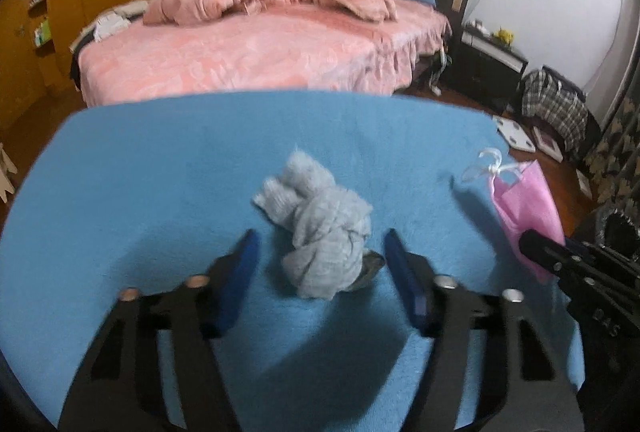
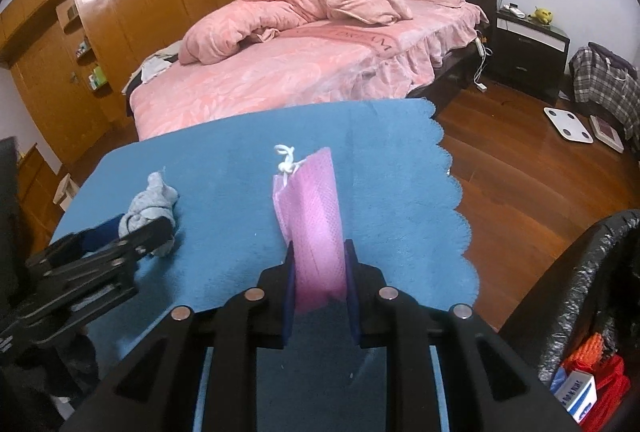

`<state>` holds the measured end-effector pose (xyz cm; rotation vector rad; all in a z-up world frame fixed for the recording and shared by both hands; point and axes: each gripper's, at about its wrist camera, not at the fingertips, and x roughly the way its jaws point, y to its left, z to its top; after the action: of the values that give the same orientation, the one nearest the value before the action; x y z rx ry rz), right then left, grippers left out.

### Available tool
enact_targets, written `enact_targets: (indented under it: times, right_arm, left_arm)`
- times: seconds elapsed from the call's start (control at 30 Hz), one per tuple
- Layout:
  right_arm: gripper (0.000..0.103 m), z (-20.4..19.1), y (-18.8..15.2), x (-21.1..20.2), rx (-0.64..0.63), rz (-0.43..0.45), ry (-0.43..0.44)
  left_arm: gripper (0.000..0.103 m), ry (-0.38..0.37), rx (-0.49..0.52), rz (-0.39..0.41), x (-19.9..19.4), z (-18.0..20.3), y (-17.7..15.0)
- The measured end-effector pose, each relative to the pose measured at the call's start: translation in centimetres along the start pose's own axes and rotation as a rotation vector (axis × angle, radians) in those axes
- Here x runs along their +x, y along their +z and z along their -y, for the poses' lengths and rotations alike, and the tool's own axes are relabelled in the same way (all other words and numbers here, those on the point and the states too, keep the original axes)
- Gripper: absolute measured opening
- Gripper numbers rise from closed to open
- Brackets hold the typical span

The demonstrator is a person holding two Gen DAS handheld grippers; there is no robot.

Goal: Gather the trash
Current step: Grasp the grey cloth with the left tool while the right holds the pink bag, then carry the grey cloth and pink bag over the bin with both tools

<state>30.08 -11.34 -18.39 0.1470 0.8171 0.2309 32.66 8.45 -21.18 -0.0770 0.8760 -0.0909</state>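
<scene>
My right gripper (image 2: 319,256) clamps a pink mesh pouch (image 2: 310,207) — white cord knotted on top. My left gripper (image 1: 320,244) gapes around a crumpled grey rag (image 1: 320,228). At four o'clock, the black-lined bin (image 2: 580,272) holds red-orange scraps and a small box.

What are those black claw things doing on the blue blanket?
A person is picking up trash with two hand-held grippers. The right gripper is pinching a pink mesh pouch with a white string on top. The left gripper is open, with its fingers on either side of a crumpled grey cloth lying on the blue blanket, but it has not closed on it. A bin lined with a black bag stands to the right, with some rubbish already inside.
</scene>
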Motion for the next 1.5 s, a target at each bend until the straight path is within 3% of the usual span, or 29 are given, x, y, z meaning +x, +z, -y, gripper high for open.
enact_targets:
  times: [0.07, 0.1, 0.87, 1.5]
  right_arm:
    - [0.021, -0.1, -0.3, 0.3, -0.001, -0.006, 0.000]
    - [0.021, -0.1, -0.3, 0.4, -0.001, -0.010, -0.001]
    - [0.021, -0.2, -0.7, 0.7, 0.003, -0.024, -0.009]
    - [0.021, -1.5, 0.2, -10.1, -0.022, 0.147, 0.067]
  left_arm:
    - [0.045, 0.003, 0.003, 0.000, 0.2, 0.0, 0.1]
    - [0.034, -0.005, 0.006, 0.000, 0.2, 0.0, 0.1]
    - [0.029, 0.012, 0.012, 0.008, 0.0, 0.0, -0.1]
    - [0.029, 0.019, 0.003, 0.140, -11.7, 1.2, -1.5]
